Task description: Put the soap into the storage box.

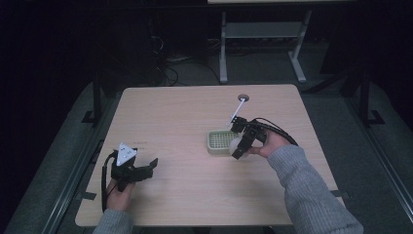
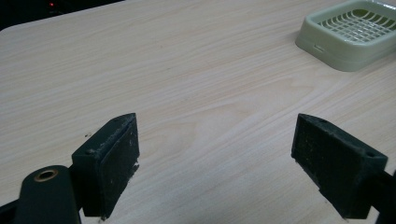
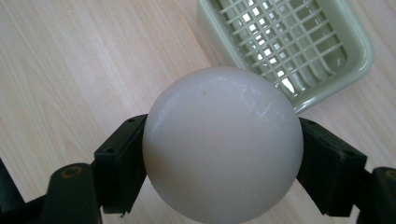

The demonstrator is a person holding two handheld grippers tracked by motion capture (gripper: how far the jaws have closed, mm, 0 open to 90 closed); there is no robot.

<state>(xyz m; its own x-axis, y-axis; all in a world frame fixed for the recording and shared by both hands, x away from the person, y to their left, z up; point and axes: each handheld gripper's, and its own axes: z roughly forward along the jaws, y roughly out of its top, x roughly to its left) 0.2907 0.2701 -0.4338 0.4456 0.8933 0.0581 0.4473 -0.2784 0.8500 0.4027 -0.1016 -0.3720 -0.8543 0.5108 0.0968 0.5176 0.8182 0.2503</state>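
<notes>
A smooth white ball [image 3: 222,144] sits clamped between the two black jaws of my right gripper [image 3: 222,156], held above the table beside a pale green slatted tray [image 3: 289,46]. From above, the ball [image 1: 235,144] and the right gripper [image 1: 242,141] hang at the near right corner of the tray [image 1: 219,141]. My left gripper [image 1: 146,168] rests low at the table's near left, pointing right, jaws wide apart with nothing between them. In the left gripper view its fingers [image 2: 114,158] stand over bare wood, the tray [image 2: 355,35] far off at upper right.
The wooden table [image 1: 185,117] has a round cable hole [image 1: 243,98] near its far edge, with a thin white stick [image 1: 236,111] slanting from it toward the right gripper. A grey desk frame [image 1: 263,34] stands on the floor behind.
</notes>
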